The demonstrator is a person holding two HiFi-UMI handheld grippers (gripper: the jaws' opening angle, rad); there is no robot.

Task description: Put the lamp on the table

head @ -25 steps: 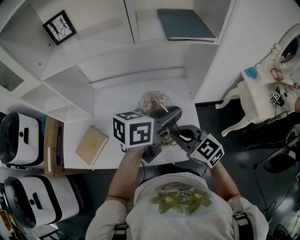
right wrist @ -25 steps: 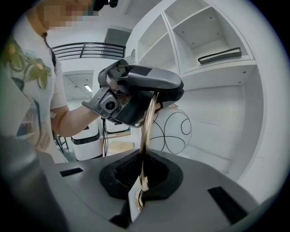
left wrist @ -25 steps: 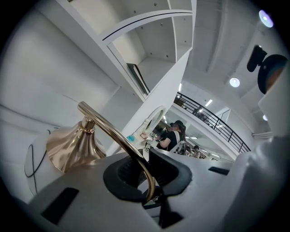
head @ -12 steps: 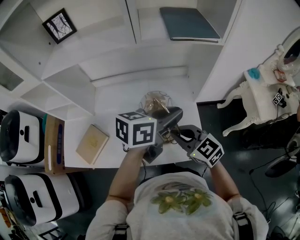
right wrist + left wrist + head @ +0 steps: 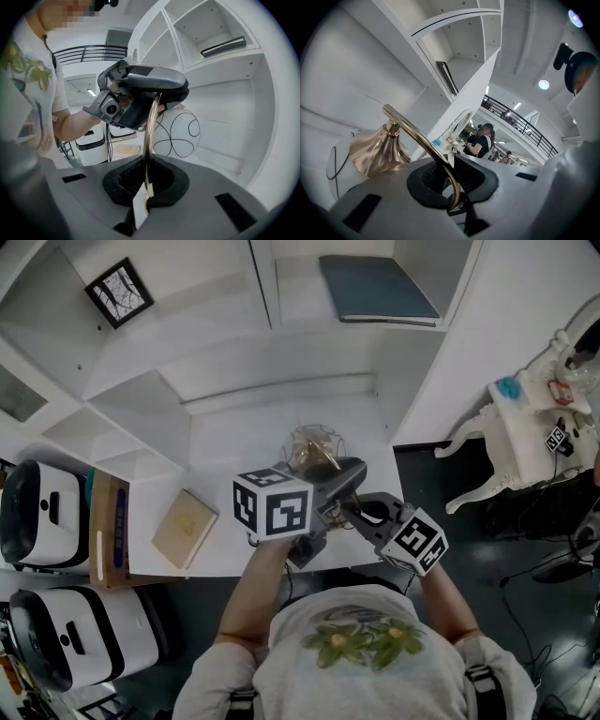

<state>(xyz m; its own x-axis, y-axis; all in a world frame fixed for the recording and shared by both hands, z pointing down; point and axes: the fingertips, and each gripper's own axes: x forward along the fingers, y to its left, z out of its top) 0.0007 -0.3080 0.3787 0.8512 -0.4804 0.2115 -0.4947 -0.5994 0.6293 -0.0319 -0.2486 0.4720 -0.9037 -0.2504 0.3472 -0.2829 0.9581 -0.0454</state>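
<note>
— White shelves are standing over the white worktop, and the lamp is hanging above its right front part. Is anything changing?

— Very little. Against one second ago, the marker cube of the left hand-held gripper is drifting slightly to the right and towards the person. The lamp is staying almost at the same place.

— How are the two of them holding it?

— The left hand-held gripper is closing its jaws on the curved gold stem, near the gold cone-shaped foot. The right hand-held gripper is also pinching the same stem, lower down, with the globe shade hanging just behind.

— So the lamp is already standing?

— I cannot tell if the foot is touching the worktop. I am judging that the person is only making a fine adjustment and is not yet letting go.

— What about the edges?

— The front edge is lying just beside both hand-held grippers, and the right edge is running near the lamp. That side is giving little margin. The tan book is lying well apart on the left, so free room is staying open between the book and the lamp, and also behind, towards the wall.
</note>
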